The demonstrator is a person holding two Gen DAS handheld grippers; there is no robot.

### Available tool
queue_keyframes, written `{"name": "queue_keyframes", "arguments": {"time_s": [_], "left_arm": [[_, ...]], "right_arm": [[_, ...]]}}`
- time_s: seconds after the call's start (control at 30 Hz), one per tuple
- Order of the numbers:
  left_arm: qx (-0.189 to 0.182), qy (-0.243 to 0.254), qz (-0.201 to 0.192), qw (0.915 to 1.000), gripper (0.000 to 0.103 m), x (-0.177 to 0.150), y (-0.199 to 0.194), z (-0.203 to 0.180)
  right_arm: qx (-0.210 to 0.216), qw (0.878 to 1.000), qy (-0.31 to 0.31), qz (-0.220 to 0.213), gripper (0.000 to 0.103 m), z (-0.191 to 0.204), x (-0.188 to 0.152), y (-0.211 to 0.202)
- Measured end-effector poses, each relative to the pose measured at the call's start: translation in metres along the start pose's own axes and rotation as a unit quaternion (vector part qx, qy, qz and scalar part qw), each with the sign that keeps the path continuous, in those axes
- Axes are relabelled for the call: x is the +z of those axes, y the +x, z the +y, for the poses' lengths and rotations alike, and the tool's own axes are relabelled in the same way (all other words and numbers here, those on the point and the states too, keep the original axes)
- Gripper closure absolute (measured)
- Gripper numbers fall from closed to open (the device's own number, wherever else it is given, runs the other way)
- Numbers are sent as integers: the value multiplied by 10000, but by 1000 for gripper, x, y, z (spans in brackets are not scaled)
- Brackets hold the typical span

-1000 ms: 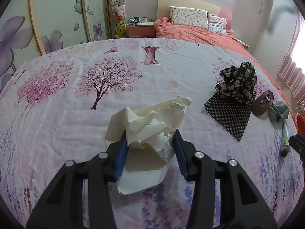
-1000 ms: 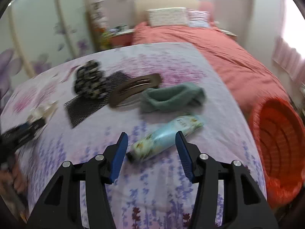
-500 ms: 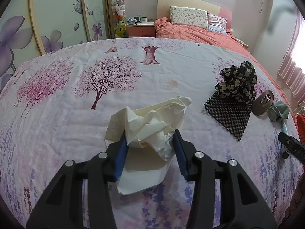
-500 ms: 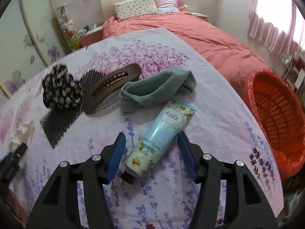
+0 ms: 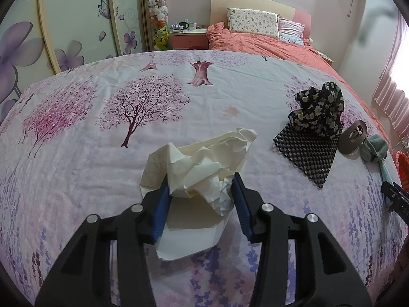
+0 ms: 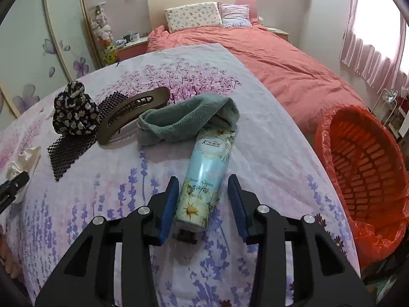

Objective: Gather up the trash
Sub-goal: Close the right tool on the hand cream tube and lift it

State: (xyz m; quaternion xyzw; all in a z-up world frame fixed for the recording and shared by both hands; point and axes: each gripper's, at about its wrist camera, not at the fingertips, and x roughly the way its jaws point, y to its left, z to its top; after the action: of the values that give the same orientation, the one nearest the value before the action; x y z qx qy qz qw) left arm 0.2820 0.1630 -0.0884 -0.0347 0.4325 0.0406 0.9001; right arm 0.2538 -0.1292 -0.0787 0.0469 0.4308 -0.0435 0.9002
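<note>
Your left gripper (image 5: 200, 188) has its blue pads (image 5: 161, 211) on either side of the crumpled paper (image 5: 202, 168), both touching it. It looks clamped on the wad, though I can't tell how firmly. The paper lies on the sheet (image 5: 76, 153), its flat lower flap reaching back between the fingers.

Your right gripper (image 6: 203, 199) is spread wide around the lower end of the tube (image 6: 207, 176). The left pad (image 6: 170, 204) sits just beside the tube, and the right pad shows a clear gap. The tube lies flat, black cap toward you, its far end touching the green towel (image 6: 184, 120).

Further out in the right view, the brown hair clip (image 6: 133, 112) lies just left of the towel. Beyond that, the floral scrunchie (image 6: 75, 110) sits on the black mesh mat (image 6: 69, 151). The paper shows at the far left edge, beside the tip of the left gripper.

The red basket (image 6: 363, 161) stands off the right edge of the sheet, lined with a red bag, well apart from the paper.

In the left view the scrunchie (image 5: 319, 107) and mat (image 5: 306, 153) are to the right of the paper, apart from it. The clip (image 5: 352, 140) and towel (image 5: 373, 148) lie past them. The right gripper's tip (image 5: 395, 195) shows at the right edge.
</note>
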Motion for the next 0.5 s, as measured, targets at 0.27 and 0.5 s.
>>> {"name": "queue_keyframes", "arguments": {"time_s": [0.27,0.5], "left_arm": [[-126,-87,-28,9999,55,-1,-1,4],[-108,59,0,9999,49,3,4,-2]], "right_arm": [[-126,9995,-303,-5,70,0,5,3],[-118,9995,-277,0,69,-7,3,2]]}}
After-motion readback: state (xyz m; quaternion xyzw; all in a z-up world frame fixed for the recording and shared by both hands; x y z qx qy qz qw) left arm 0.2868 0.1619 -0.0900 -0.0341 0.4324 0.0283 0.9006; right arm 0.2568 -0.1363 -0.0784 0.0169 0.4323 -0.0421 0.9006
